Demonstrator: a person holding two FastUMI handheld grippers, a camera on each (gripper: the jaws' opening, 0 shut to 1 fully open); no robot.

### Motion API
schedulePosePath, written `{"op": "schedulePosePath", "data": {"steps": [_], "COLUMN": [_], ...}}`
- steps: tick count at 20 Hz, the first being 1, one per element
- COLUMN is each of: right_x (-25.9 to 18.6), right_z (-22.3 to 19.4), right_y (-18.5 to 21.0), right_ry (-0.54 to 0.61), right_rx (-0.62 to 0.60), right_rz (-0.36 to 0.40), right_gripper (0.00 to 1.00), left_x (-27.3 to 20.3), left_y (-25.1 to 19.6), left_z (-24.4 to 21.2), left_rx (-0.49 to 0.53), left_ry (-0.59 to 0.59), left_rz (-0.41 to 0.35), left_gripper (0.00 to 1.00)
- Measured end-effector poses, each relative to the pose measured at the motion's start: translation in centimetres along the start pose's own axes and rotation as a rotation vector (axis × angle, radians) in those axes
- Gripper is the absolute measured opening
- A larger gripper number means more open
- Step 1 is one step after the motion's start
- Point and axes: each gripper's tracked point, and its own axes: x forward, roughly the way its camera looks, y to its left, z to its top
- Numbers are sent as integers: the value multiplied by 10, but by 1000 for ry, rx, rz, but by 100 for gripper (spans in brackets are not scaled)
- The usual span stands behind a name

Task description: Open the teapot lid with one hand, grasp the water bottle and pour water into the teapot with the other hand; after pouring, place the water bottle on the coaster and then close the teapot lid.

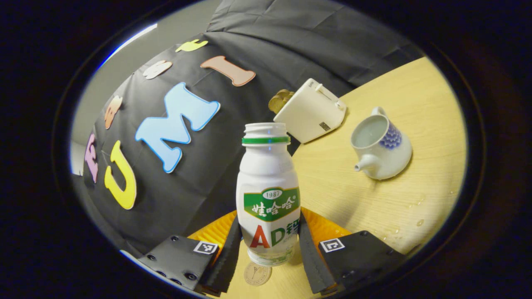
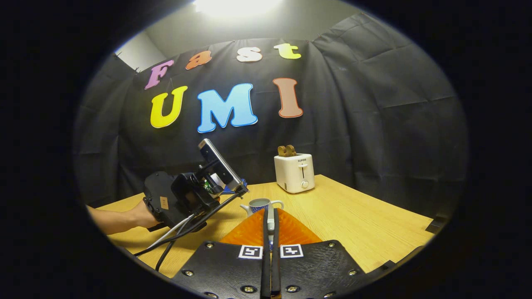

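Water bottle (image 1: 268, 195): white, uncapped, held between the fingers of the left gripper (image 1: 268, 249), both pressing on its lower body. It hangs above the tabletop (image 1: 374, 199), with a small round coaster (image 1: 257, 273) directly below its base.

Teapot (image 1: 381, 147): white with blue pattern, lid off, water visible inside, standing on the tabletop well apart from the bottle. Droplets lie on the wood near it.

Teapot lid (image 2: 270, 220): a pale piece appears pinched between the nearly closed fingers of the right gripper (image 2: 270, 249), held above the teapot; identification is a judgement.

Toaster (image 2: 294, 172): white, at the back of the tabletop, clear of the work.

Hazards, as judged:
- Bottle is open; any tilt on the way down spills leftover water.
- Coaster is small; an off-centre descent leaves the base overhanging and the bottle toppling on release.
- Grip sits low on a smooth body; the bottle may slip.
- Thin hold on the lid; it may drop onto the teapot rim.
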Motion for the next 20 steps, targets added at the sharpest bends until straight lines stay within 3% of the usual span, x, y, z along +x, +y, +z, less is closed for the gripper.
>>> {"op": "schedulePosePath", "data": {"steps": [6, 8, 10, 11, 12, 13, 20], "right_x": [2, 1, 1, 0, 1, 1, -2], "right_z": [-4, -1, 0, 0, 0, 0, -3], "right_y": [-12, -14, -16, -18, -19, -20, -24], "right_ry": [1, -4, -9, -10, -12, -10, -2], "right_rx": [6, 19, 19, 17, 16, 21, 36], "right_rz": [-17, -20, -23, -24, -26, -28, -30], "right_gripper": [1, 1, 1, 1, 1, 1, 1], "left_x": [2, 6, 11, 11, 12, 14, 12], "left_y": [-6, -11, -15, -16, -21, -23, -17], "left_z": [10, 12, 13, 14, 13, 13, 25], "left_rx": [222, 248, 300, 331, 356, 390, 585], "left_ry": [-9, -6, -3, -1, 6, 7, -12], "left_rz": [-3, -27, -38, -43, -64, -82, -46], "left_gripper": [79, 75, 75, 80, 75, 77, 79]}}
